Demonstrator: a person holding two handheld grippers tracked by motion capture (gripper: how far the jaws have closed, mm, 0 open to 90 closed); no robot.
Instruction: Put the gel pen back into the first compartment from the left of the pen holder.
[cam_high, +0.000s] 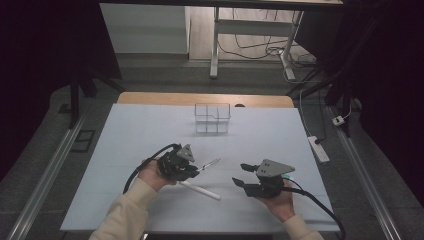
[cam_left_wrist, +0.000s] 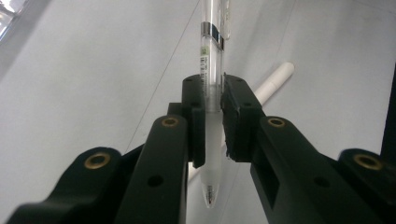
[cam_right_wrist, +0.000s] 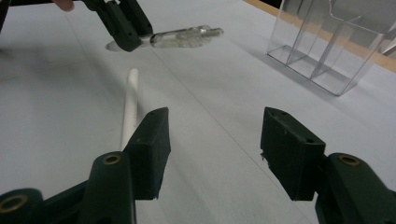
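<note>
Left gripper (cam_high: 192, 171): jaws closed on a clear-barrelled pen (cam_left_wrist: 211, 70), pads pinching the barrel partway along. In the left gripper view the frosted tip end hangs back below the pads toward the camera, while the clip end and metal band run on ahead of the jaws. In the high view the pen (cam_high: 210, 164) sticks out past the jaws toward the right gripper, lifted off the table (cam_high: 125, 150).

Right gripper (cam_high: 246, 177): jaws stand well apart, nothing between the pads. It hovers above the table, pointed toward the left gripper. From its own view, the left gripper (cam_right_wrist: 126, 28) and the held pen (cam_right_wrist: 187, 36) sit ahead and to the left.

White pen (cam_high: 200, 190): lies flat on the table just below and beside the left gripper, untouched. In the right gripper view it (cam_right_wrist: 130, 105) runs forward just left of the left-hand jaw.

Clear divided holder (cam_high: 212, 118): upright at the far side of the table, well ahead of both grippers; in the right gripper view it (cam_right_wrist: 327, 51) stands ahead to the right. No pen is visible in its compartments.

Progress, as judged: the work appears to be moving pens into the holder. First pen is picked up and in the air, not yet delivered. Left to do: carry it forward, drop it into a compartment, then fetch the white pen. Early stage.
</note>
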